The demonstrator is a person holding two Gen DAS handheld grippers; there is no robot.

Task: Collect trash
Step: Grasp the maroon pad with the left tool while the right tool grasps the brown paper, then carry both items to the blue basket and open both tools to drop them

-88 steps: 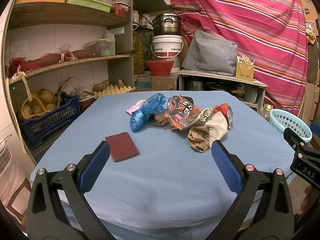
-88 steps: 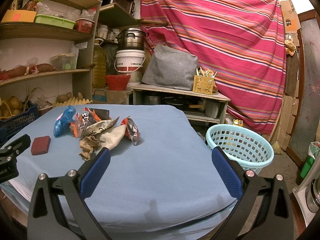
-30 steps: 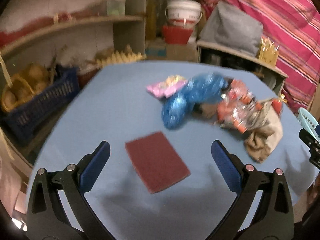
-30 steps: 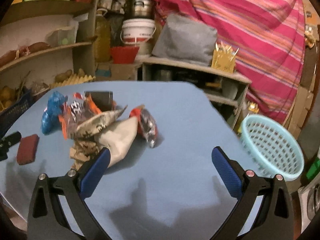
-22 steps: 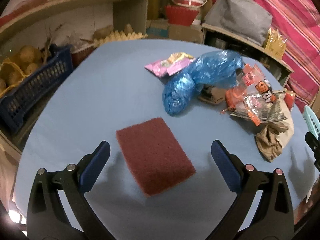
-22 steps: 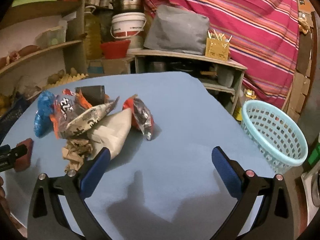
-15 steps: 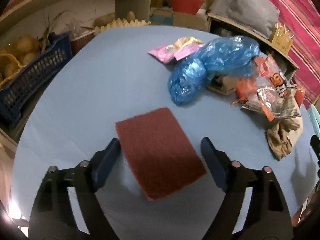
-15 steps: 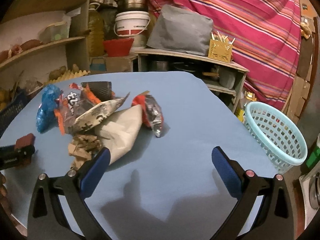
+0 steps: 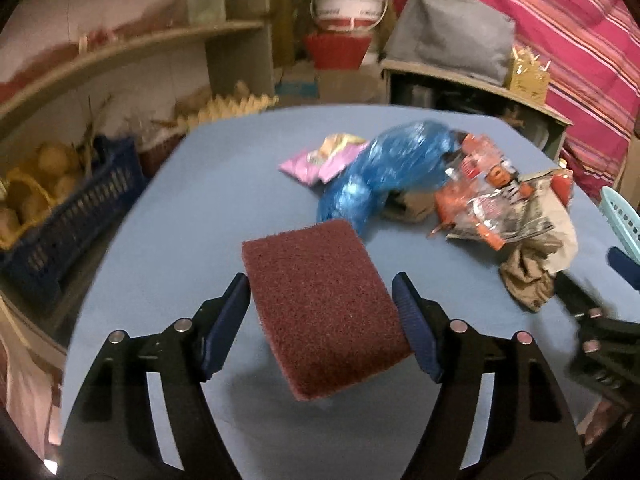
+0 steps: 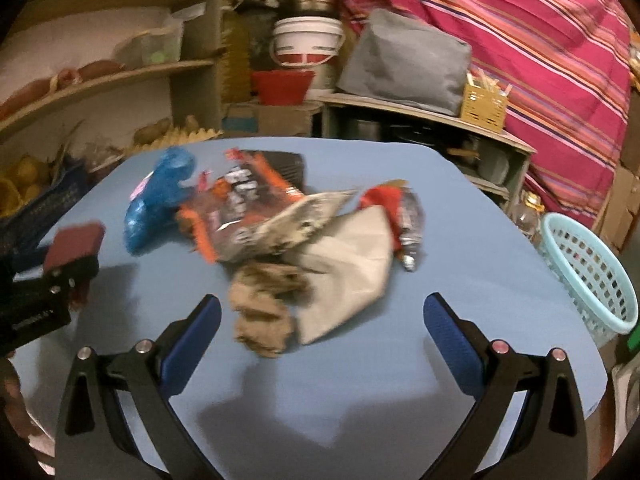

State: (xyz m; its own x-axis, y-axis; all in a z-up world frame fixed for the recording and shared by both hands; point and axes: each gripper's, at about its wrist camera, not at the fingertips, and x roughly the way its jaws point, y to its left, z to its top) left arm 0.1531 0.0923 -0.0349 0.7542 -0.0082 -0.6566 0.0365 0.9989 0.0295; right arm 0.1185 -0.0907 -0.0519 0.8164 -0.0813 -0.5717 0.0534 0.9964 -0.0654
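- The left tool is clenched on a dark red scouring pad, its blue pads pressing the pad's two long edges; the pad appears lifted off the blue surface, with a shadow beneath it.
- The pad looks light, springy and rough, so it should neither slip nor break; gripping across its narrow width at mid-length suits it.
- Its long axis runs near to far, leaning slightly left at the far end.
- The right tool is released, jaws wide, holding nothing, with a crumpled brown paper wad just beyond it.
- Farther off lie limp, light snack wrappers and a blue plastic bag.
- A pale blue basket sits off the surface's right edge.
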